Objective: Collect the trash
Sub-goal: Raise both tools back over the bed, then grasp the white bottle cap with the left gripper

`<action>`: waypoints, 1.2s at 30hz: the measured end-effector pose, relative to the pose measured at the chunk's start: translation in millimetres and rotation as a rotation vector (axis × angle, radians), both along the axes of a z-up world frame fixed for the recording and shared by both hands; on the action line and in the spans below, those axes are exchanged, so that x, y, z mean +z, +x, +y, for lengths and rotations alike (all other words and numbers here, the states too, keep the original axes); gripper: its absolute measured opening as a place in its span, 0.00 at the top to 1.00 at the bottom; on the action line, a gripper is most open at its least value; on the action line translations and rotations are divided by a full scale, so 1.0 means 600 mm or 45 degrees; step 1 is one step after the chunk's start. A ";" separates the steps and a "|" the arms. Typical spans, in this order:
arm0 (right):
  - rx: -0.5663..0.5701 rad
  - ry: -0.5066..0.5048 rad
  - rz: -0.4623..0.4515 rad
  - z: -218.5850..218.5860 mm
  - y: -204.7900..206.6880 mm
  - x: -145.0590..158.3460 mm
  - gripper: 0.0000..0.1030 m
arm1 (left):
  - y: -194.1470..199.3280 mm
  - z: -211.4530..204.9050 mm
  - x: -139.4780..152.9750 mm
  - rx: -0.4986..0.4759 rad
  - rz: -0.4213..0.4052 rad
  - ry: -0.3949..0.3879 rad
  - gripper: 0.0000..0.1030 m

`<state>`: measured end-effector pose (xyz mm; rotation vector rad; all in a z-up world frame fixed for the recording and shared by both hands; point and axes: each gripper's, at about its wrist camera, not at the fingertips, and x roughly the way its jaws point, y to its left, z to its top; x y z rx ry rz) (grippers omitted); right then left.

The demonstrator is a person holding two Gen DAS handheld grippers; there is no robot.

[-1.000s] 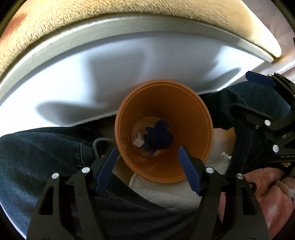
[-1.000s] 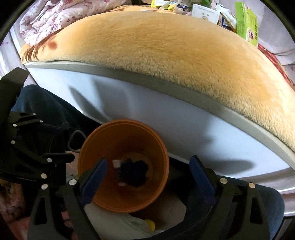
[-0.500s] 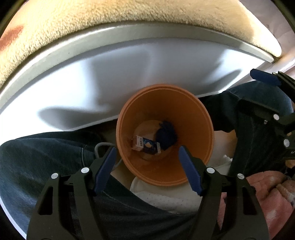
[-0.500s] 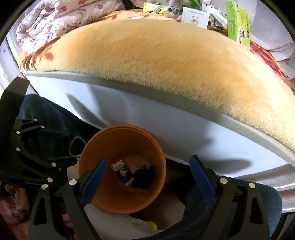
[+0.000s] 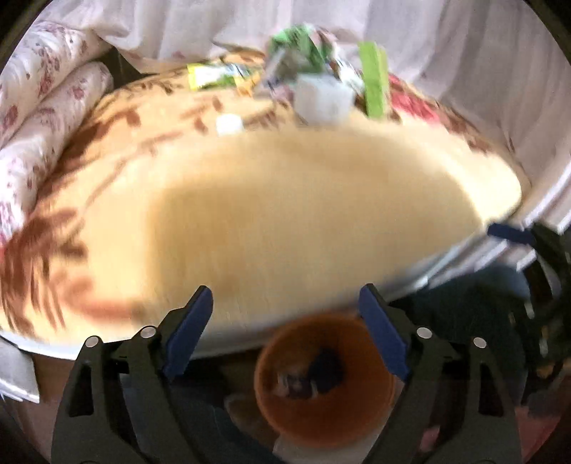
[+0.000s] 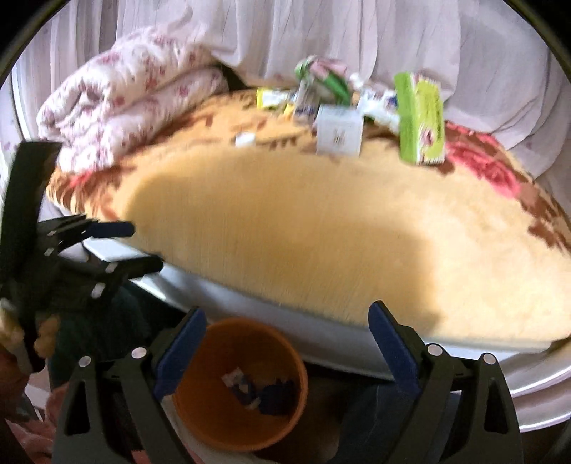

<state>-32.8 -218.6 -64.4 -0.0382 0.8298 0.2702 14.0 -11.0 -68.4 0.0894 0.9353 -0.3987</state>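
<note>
An orange bin point(image 5: 323, 385) point(image 6: 241, 385) stands below the bed edge with a dark scrap and a small wrapper at its bottom. My left gripper point(image 5: 285, 321) is open and empty above the bin, facing the bed. My right gripper point(image 6: 287, 339) is open and empty beside it. A pile of trash lies at the far side of the bed: a white box point(image 6: 339, 134) point(image 5: 323, 100), a green carton point(image 6: 421, 119) point(image 5: 373, 84), yellow-green wrappers point(image 5: 214, 75) point(image 6: 273, 98) and a small white scrap point(image 5: 229, 124) point(image 6: 244, 139). Both views are blurred.
A tan plush blanket point(image 6: 321, 232) with brown and red flowers covers the bed. A folded floral quilt point(image 6: 125, 103) lies at the far left. White curtains point(image 6: 321, 32) hang behind. The bed's white side panel point(image 6: 357, 342) runs above the bin. Dark jeans show beside the bin.
Both grippers have tilted up and away from the bin toward the bed top. The bin has dropped to the bottom of both views and the trash pile has come into sight.
</note>
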 end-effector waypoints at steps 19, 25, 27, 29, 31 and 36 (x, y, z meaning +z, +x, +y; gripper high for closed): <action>-0.043 0.068 0.010 -0.019 0.044 -0.006 0.11 | 0.319 -0.038 -0.019 0.278 0.049 0.022 0.31; -0.040 0.078 0.018 -0.017 0.049 -0.009 0.11 | 0.335 -0.044 -0.028 0.316 0.042 0.081 0.61; -0.036 0.075 0.016 -0.015 0.047 -0.008 0.11 | 0.330 -0.047 -0.028 0.310 0.026 0.087 0.69; -0.037 0.070 0.013 -0.014 0.047 -0.007 0.11 | 0.326 -0.045 -0.026 0.306 0.017 0.073 0.69; -0.042 0.070 0.007 -0.014 0.047 -0.003 0.11 | 0.320 -0.042 -0.023 0.302 0.015 0.046 0.69; -0.055 0.074 -0.026 -0.014 0.061 0.005 0.11 | 0.284 -0.035 -0.001 0.279 -0.033 -0.011 0.69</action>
